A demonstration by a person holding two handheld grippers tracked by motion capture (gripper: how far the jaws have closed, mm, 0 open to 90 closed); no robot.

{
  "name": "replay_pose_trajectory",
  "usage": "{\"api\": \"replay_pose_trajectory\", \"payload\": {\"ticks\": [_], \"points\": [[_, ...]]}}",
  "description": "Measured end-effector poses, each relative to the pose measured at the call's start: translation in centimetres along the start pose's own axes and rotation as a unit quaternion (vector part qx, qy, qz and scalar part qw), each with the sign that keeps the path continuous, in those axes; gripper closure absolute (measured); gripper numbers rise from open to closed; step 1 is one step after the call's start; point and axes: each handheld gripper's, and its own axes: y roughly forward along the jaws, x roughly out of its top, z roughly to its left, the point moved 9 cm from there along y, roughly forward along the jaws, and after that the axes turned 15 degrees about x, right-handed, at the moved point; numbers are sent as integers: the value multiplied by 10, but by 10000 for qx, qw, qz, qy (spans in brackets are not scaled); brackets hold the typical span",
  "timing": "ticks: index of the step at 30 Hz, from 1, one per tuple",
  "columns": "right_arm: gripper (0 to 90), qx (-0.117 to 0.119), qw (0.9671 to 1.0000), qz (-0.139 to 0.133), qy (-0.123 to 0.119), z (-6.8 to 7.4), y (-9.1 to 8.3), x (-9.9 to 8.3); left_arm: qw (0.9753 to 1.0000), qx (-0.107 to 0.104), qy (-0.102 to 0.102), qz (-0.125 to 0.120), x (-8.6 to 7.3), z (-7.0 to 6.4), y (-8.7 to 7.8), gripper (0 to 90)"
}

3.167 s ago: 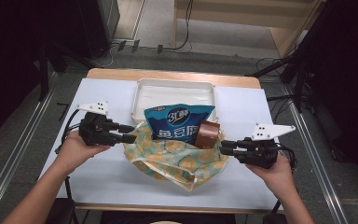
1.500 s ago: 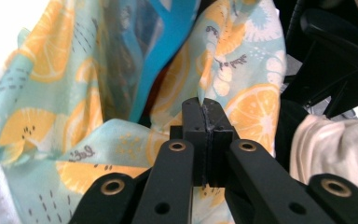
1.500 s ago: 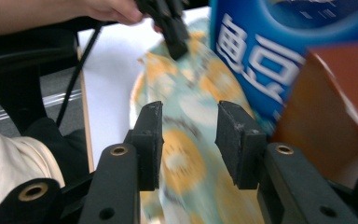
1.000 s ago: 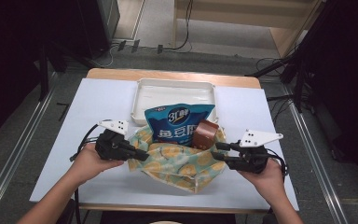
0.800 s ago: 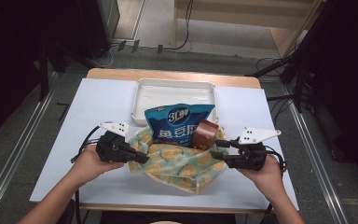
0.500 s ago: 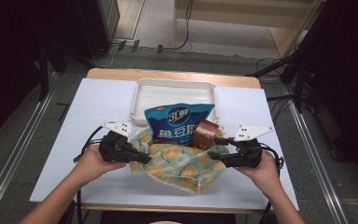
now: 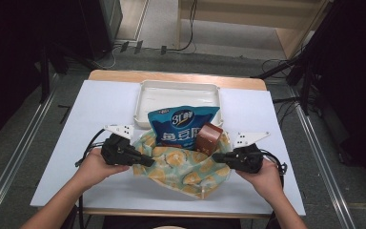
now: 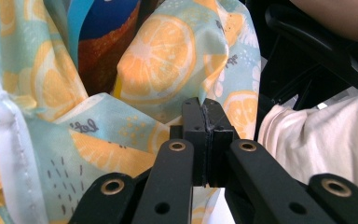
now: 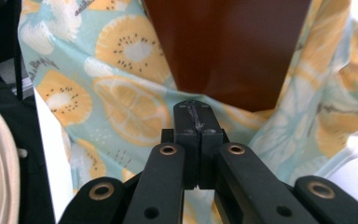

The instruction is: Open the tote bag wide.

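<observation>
I hold the left tongs (image 7: 145,161) pinched shut on the left edge of the citrus-print cloth bag (image 7: 183,167), and in the left gripper view my left tongs (image 8: 203,116) press together with the fabric caught between them. The right tongs (image 7: 218,156) are likewise closed on the bag's right edge, just below centre of the high view (the jaws meet flat in the right gripper view too). The bag lies on the white bench (image 7: 100,109), a blue snack packet (image 7: 181,125) and a brown box (image 7: 208,138) standing out of its mouth. A white tray (image 7: 181,90) sits just above them, touching the packet's top.
</observation>
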Motion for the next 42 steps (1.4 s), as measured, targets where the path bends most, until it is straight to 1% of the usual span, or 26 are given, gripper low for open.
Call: {"api": "replay_pose_trajectory", "payload": {"ticks": [4,9,10,11,12,13,15,16,18,19,21,23,26,29,32,34,35,36,37,38,39,40,41,42], "points": [[900,-6,10000,33,74,-1,1,-7,9999,-77,-65,-6,-5,-3,1,900],[900,-16,9998,-58,204,-3,2,-14,9999,-132,-87,-19,-13,-8,0,900],[900,17,9997,-103,220,-3,2,-14,9999,-148,-56,-45,-14,-10,-1,900],[900,3,9996,-163,244,-2,0,-13,9998,-174,-29,-45,-15,-11,-2,900],[900,-2,9996,-214,193,-2,-1,-12,9998,-174,2,-43,-17,-14,-3,900],[900,-15,9993,-313,199,0,-5,-8,9998,-193,-19,-17,-19,-15,-3,900],[900,-93,9989,-423,195,0,-10,-3,9997,-233,-39,3,-21,-17,-2,900],[900,-135,9987,-464,165,-1,-13,0,9997,-243,-53,21,-23,-18,-1,900],[900,-228,9977,-597,218,-3,-19,5,9996,-257,-56,40,-27,-18,1,900],[900,-299,9969,-679,244,-5,-22,8,9996,-274,-106,62,-28,-18,3,900],[900,-411,9953,-808,327,-11,-25,11,9995,-277,-81,139,-32,-17,7,900],[900,-421,9951,-789,412,-15,-23,10,9993,-291,-119,211,-36,-17,11,900],[900,-437,9957,-639,501,-20,-13,5,9992,-277,-145,242,-40,-13,15,900],[900,-428,9957,-631,528,-22,-8,0,9992,-206,-199,283,-45,-7,20,900],[900,-423,9959,-517,613,-24,-2,-8,9991,-130,-260,313,-48,-2,24,900],[900,-413,9959,-441,670,-26,2,-13,9994,-42,-250,248,-48,2,26,900],[900,-417,9960,-467,633,-27,4,-14,9996,42,-213,195,-48,5,28,900],[900,-386,9958,-479,685,-27,6,-17,9996,64,-190,205,-49,7,29,900],[900,-363,9957,-454,716,-28,8,-19,9994,70,-219,244,-51,10,31,900],[900,-352,9956,-405,765,-28,11,-22,9994,82,-225,262,-51,11,33,900],[900,-349,9958,-365,765,-29,12,-24,9992,89,-273,269,-52,13,34,900],[900,-354,9958,-289,797,-29,14,-26,9992,108,-262,291,-53,15,36,900],[900,-387,9960,-254,764,-30,15,-27,9992,140,-214,309,-54,17,37,900],[900,-383,9962,-257,741,-31,16,-29,9992,122,-256,274,-54,18,39,900]]}}
